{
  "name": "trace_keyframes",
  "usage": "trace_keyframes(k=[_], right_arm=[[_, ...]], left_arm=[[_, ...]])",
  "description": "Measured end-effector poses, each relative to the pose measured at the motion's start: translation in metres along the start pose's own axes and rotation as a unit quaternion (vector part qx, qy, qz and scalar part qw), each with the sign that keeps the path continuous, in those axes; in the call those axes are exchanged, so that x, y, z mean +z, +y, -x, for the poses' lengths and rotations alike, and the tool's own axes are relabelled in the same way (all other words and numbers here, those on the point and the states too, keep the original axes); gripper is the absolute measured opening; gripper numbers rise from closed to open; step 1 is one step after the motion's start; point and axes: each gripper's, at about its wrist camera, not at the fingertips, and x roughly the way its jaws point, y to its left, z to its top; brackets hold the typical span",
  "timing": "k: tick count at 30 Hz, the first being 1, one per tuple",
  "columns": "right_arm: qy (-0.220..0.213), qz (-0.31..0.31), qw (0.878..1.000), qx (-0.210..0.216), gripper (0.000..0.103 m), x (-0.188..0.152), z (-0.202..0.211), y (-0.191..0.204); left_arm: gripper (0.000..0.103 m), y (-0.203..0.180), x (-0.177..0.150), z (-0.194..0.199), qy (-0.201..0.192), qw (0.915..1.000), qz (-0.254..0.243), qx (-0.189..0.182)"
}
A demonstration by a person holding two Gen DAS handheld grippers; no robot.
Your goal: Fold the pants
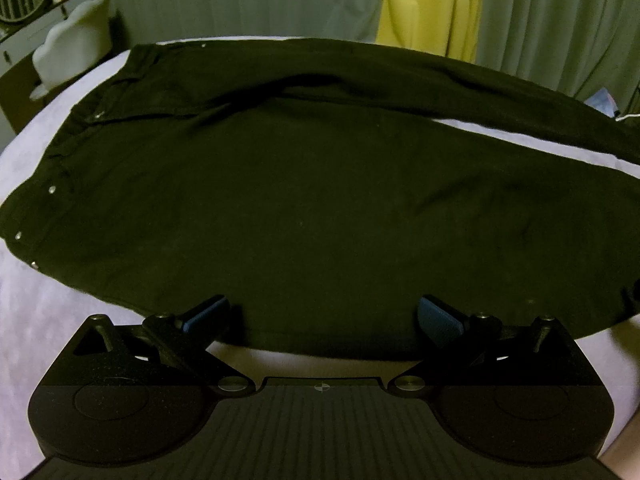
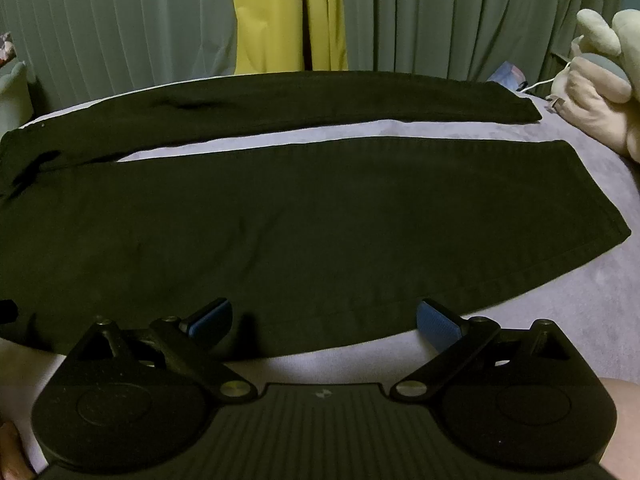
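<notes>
Black pants (image 1: 304,200) lie flat on a pale lilac bed sheet (image 1: 36,312), waistband with metal rivets to the left, both legs running right with a strip of sheet between them. The right wrist view shows the two legs (image 2: 304,216) and their hems at the right. My left gripper (image 1: 322,314) is open, its blue pads (image 1: 438,316) just over the near edge of the upper leg. My right gripper (image 2: 324,318) is open too, hovering at the near edge of the closer leg, nothing between its fingers.
Grey-green curtains with a yellow panel (image 2: 288,20) hang behind the bed. Plush toys and a cushion (image 2: 600,92) sit at the right end of the bed. A pale cloud-shaped object (image 1: 76,44) and a shelf stand beyond the left end.
</notes>
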Motion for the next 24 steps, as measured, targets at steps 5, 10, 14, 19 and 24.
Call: trace_keyframes(k=[5, 10, 14, 19, 24], right_arm=[[0.013, -0.001, 1.000, 0.005, 0.099, 0.003, -0.005, 0.001], [0.035, -0.010, 0.999, 0.017, 0.099, 0.006, -0.014, 0.002], [0.058, -0.030, 0.998, 0.023, 0.099, 0.011, -0.027, -0.001], [0.074, -0.053, 0.996, 0.021, 0.099, 0.014, -0.036, -0.006], [0.081, -0.062, 0.995, 0.021, 0.099, 0.014, -0.039, -0.008]], left_arm=[[0.103, 0.002, 0.001, 0.000, 0.000, 1.0000, 0.006, -0.002], [0.103, 0.005, 0.004, 0.001, -0.002, 0.9998, 0.017, -0.005], [0.103, 0.011, 0.006, -0.001, 0.001, 0.9995, 0.031, -0.010], [0.103, 0.017, 0.009, -0.006, 0.006, 0.9991, 0.040, -0.009], [0.103, 0.018, 0.010, -0.009, 0.009, 0.9992, 0.037, -0.009]])
